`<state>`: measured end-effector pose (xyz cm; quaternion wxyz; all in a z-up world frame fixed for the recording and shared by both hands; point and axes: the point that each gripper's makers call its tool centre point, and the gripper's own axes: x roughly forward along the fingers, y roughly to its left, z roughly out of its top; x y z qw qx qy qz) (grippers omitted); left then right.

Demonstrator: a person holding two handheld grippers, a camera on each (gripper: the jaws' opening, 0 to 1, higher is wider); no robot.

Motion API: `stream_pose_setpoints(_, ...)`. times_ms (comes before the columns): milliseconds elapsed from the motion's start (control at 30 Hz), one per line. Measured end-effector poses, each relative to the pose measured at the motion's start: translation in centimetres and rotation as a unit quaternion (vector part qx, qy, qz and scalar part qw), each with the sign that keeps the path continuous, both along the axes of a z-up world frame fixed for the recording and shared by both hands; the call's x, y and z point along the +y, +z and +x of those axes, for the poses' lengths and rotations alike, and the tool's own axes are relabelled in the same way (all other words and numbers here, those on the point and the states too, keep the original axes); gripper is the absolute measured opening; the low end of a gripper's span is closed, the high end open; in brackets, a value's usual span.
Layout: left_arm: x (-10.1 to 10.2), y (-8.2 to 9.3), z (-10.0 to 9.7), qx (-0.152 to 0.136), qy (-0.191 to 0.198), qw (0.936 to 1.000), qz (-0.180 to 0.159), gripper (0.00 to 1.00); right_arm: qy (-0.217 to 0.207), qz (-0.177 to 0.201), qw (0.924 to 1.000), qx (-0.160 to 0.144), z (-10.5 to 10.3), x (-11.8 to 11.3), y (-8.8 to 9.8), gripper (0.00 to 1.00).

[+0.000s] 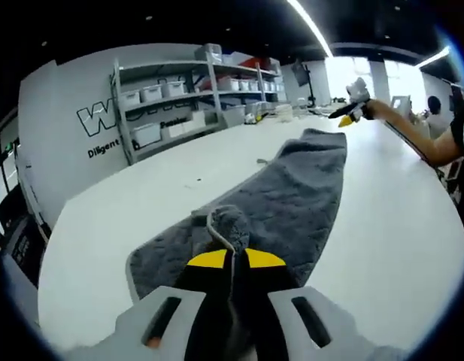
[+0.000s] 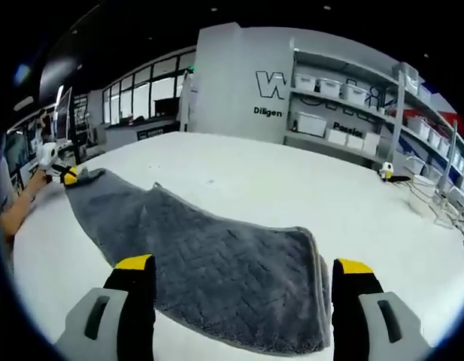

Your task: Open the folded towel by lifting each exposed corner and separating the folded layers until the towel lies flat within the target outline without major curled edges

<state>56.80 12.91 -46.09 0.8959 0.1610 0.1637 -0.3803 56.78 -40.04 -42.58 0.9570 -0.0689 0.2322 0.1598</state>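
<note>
My left gripper (image 1: pixel 232 259) is clamped on a corner of the grey towel (image 1: pixel 292 195); my right gripper (image 2: pixel 243 274) hangs over the far end, fingers apart; the towel's long axis runs between them across the white table (image 1: pixel 141 218).

Dark grey towel (image 2: pixel 216 263) with zigzag weave, white table (image 2: pixel 292 188), yellow-tipped black claw (image 1: pixel 235 259).

— Room? 
— White bench (image 1: pixel 141 218), broad. Grey wall (image 2: pixel 232 83) behind, dark lettering on it. Metal shelving (image 1: pixel 194 98) against the wall, white storage bins (image 1: pixel 145 134) on it.
— Light? 
— Ceiling strip light (image 1: pixel 310 26), dark ceiling. Windows (image 2: pixel 141 98) along the far side, bright.
</note>
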Motion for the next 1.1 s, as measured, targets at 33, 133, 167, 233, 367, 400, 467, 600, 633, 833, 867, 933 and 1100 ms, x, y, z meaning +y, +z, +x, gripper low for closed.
stream_pose_setpoints(33,0.0,-0.1,0.0,0.001,0.0,1.0,0.001,0.07,-0.002,0.002,1.0,-0.002,0.3,-0.3,0.1,0.99)
stream_pose_setpoints(133,0.0,-0.4,0.0,0.007,0.002,1.0,0.003,0.07,-0.008,0.008,0.9999,-0.004,0.8,-0.7,0.3,0.97)
stream_pose_setpoints(167,0.0,-0.4,-0.1,0.008,0.002,1.0,0.004,0.07,-0.011,0.017,0.9997,-0.012,1.1,-0.9,0.6,0.95)
stream_pose_setpoints(233,0.0,-0.5,-0.1,0.008,0.001,1.0,0.004,0.07,-0.02,0.032,0.999,-0.024,1.7,-1.4,1.0,0.89)
stream_pose_setpoints(367,0.0,-0.4,-0.1,0.009,0.002,1.0,0.003,0.07,-0.028,0.029,0.9986,-0.033,3.1,-2.9,1.1,0.73)
stream_pose_setpoints(400,0.0,-0.4,-0.2,0.009,0.002,1.0,0.003,0.07,-0.043,0.028,0.998,-0.036,3.6,-3.6,1.0,0.7)
stream_pose_setpoints(467,0.1,-0.4,-0.2,0.01,0.004,0.9999,0.001,0.07,-0.049,0.027,0.9977,-0.039,4.5,-4.3,0.6,0.7)
stream_pose_setpoints(600,0.1,-0.3,-0.2,0.012,0.006,0.9999,-0.004,0.07,-0.046,0.02,0.9986,-0.015,5.7,-4.7,-0.9,0.51)
stream_pose_setpoints(633,0.1,-0.3,-0.2,0.012,0.005,0.9999,-0.004,0.07,-0.045,0.01,0.9989,-0.008,6.0,-4.9,-1.5,0.47)
stream_pose_setpoints(833,0.2,-0.3,-0.2,0.012,0.005,0.9999,-0.004,0.07,-0.04,-0.022,0.9987,0.022,7.8,-5.3,-4.4,0.38)
stream_pose_setpoints(867,0.2,-0.4,-0.2,0.013,0.005,0.9999,-0.005,0.07,-0.039,-0.027,0.9986,0.023,8.1,-5.3,-4.6,0.38)
stream_pose_setpoints(933,0.2,-0.5,-0.3,0.016,0.005,0.9998,-0.004,0.07,-0.031,-0.032,0.9988,0.021,8.5,-5.1,-4.7,0.37)
stream_pose_setpoints(1100,0.2,-0.6,-0.3,0.019,0.007,0.9998,-0.007,0.07,-0.031,-0.035,0.9986,0.026,9.4,-5.0,-5.5,0.18)
